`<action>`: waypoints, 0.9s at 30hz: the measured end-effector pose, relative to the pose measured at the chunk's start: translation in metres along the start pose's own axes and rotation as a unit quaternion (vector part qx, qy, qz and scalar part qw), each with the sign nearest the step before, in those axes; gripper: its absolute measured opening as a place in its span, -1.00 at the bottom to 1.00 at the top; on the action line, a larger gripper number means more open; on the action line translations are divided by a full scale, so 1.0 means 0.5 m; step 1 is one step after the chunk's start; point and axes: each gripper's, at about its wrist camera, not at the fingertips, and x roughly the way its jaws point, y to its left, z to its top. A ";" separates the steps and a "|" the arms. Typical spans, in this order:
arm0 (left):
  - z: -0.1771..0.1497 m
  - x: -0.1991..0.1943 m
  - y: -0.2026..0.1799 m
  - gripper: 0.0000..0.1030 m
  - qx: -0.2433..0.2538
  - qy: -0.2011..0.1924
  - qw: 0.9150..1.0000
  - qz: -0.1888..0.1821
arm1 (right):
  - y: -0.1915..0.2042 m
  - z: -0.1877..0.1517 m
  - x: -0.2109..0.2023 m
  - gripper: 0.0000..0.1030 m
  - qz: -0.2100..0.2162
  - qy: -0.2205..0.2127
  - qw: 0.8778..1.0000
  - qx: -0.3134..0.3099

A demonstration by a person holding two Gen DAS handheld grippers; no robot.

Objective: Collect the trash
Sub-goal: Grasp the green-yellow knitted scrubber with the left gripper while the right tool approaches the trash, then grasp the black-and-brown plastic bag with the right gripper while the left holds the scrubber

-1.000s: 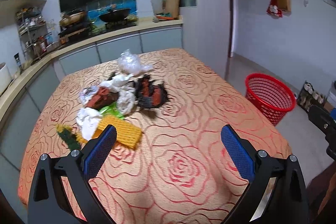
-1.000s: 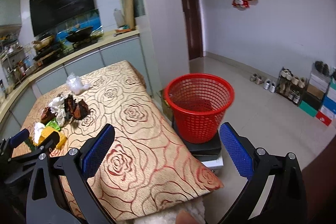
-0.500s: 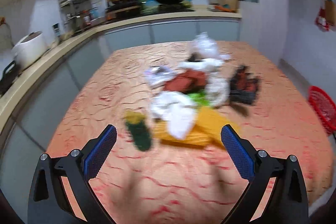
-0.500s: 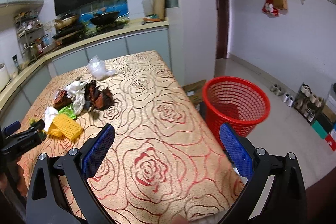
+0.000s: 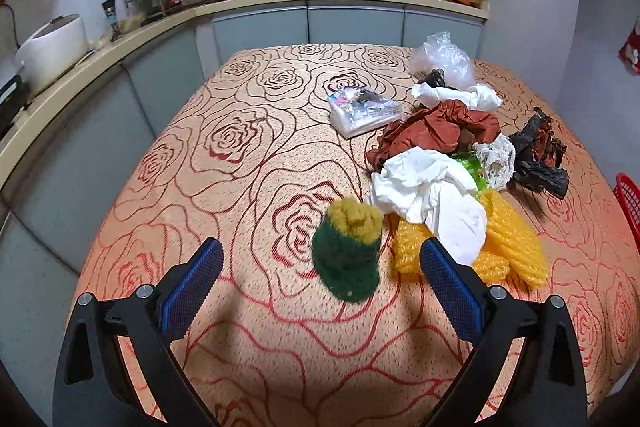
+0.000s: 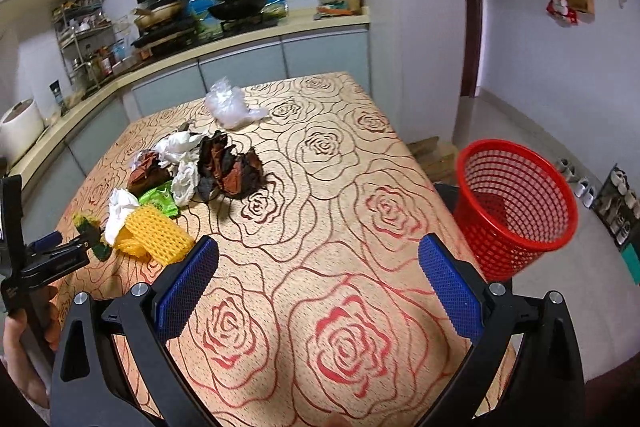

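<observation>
A pile of trash lies on the rose-patterned table (image 5: 248,155). A green and yellow scouring sponge (image 5: 348,255) sits just ahead of my open left gripper (image 5: 320,283), between its blue pads, untouched. Right of it lie yellow foam netting (image 5: 516,243), white tissue (image 5: 432,195), brown paper (image 5: 436,131), a black wrapper (image 5: 540,159) and a clear plastic bag (image 5: 444,61). In the right wrist view my right gripper (image 6: 316,283) hangs open over bare tablecloth (image 6: 320,227), the pile (image 6: 188,179) lies far left and the left gripper (image 6: 52,251) sits beside the sponge (image 6: 90,227). A red basket (image 6: 516,203) stands on the floor.
A flat clear packet (image 5: 364,109) lies behind the pile. Kitchen counters (image 5: 120,39) run along the left and back of the table, with a rice cooker (image 5: 52,47) and pans. Shoes (image 6: 616,195) line the right wall. A hand (image 6: 20,343) holds the left gripper.
The left gripper has swung left and moved closer to the pile, so the sponge now sits between its pads. The right gripper turned left, bringing more table and the pile into view.
</observation>
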 end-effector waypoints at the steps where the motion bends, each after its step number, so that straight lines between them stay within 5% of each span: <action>1: 0.003 0.005 -0.001 0.68 0.000 0.001 1.000 -0.001 | 0.002 0.003 0.005 0.90 0.001 0.002 1.000 -0.002; 10: 0.019 0.057 0.008 -0.47 -0.006 0.029 0.999 -0.033 | 0.028 0.040 0.066 0.90 0.022 0.022 0.999 -0.017; 27: 0.041 -0.021 0.082 -0.52 -0.035 -0.024 0.999 -0.012 | 0.132 0.141 0.280 0.89 0.103 0.096 0.989 -0.036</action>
